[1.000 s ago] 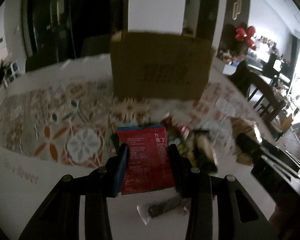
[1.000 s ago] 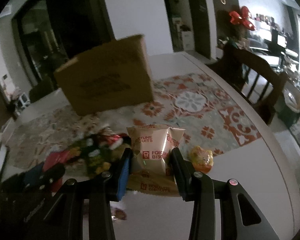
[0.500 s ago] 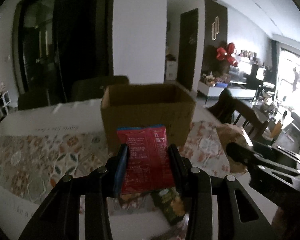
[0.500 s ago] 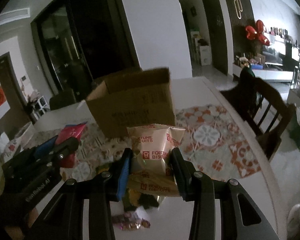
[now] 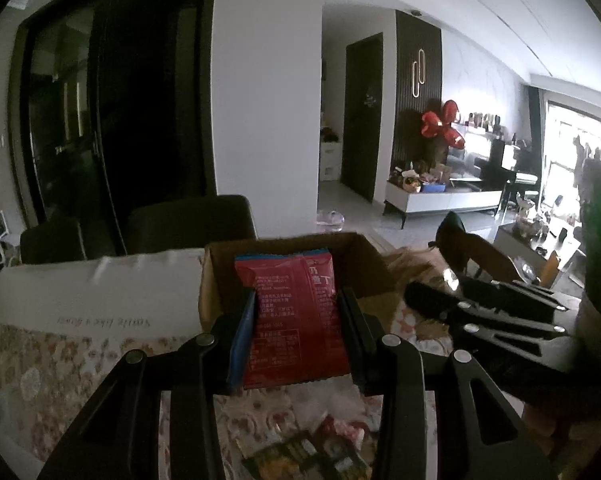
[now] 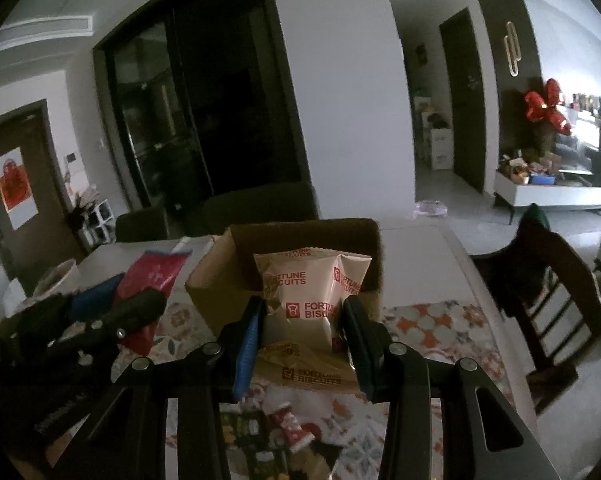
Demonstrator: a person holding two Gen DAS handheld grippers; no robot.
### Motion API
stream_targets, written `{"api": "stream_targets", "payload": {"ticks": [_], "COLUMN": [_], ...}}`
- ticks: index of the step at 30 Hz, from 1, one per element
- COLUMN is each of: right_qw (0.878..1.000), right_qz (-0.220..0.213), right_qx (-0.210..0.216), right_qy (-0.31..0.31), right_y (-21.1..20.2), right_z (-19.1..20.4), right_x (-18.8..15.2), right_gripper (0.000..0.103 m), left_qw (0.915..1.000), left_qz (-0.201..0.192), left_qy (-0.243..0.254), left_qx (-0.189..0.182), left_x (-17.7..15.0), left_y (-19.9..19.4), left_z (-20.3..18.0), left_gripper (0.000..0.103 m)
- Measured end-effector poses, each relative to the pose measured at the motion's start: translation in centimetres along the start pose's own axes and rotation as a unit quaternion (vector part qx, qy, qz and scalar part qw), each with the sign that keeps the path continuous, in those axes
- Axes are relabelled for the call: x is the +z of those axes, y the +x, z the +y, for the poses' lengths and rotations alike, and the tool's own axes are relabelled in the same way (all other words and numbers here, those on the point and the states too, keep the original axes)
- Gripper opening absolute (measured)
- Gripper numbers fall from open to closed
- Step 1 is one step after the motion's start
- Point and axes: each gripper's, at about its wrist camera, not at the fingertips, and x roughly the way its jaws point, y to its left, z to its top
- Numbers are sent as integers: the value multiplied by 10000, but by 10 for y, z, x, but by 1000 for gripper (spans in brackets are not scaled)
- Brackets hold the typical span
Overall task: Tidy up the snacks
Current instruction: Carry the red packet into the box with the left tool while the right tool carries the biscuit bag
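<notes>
My left gripper [image 5: 296, 304] is shut on a red snack packet [image 5: 296, 320], held up in front of the open cardboard box [image 5: 216, 280]. In the right wrist view my right gripper [image 6: 302, 312] is shut on a cream Fortune Biscuits packet [image 6: 312, 296], also lifted just before the same cardboard box [image 6: 216, 296]. The left gripper with its red packet [image 6: 152, 272] shows at the left of the right wrist view. The right gripper [image 5: 460, 304] shows at the right of the left wrist view. Several loose snack packets [image 6: 268, 436] lie on the table below.
A patterned cloth [image 6: 432, 324] covers the white table [image 6: 428, 252]. A dark wooden chair [image 6: 552, 292] stands at the table's right edge, and dark chairs [image 5: 188, 220] stand behind the box. A bowl [image 6: 56, 276] sits at the far left.
Both grippers have risen with their packets and tilted up toward the box. The table has dropped low in view and the box's open top now shows.
</notes>
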Motion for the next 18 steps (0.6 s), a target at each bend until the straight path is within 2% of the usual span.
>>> {"api": "stream_targets", "payload": {"ticks": [7, 12, 16, 18], "right_qw": [9998, 9991, 9980, 9975], "right_qz": [170, 408, 636, 713], "right_qx": [97, 3, 12, -7], "right_qy": [-59, -83, 16, 13], "right_y": [42, 79, 103, 114], "right_z": [-7, -15, -22, -23], "right_x": [31, 45, 46, 47], "right_gripper": [42, 42, 42, 42], "left_qw": [9989, 9972, 9940, 9925], "left_qz": [421, 728, 1025, 1156], "left_qy": [-11, -9, -211, -276], "left_qx": [-220, -175, -333, -294], "left_x": [26, 30, 29, 27], "left_y": [58, 95, 123, 135], "left_z": [15, 23, 32, 35], "left_gripper": [40, 40, 40, 41]}}
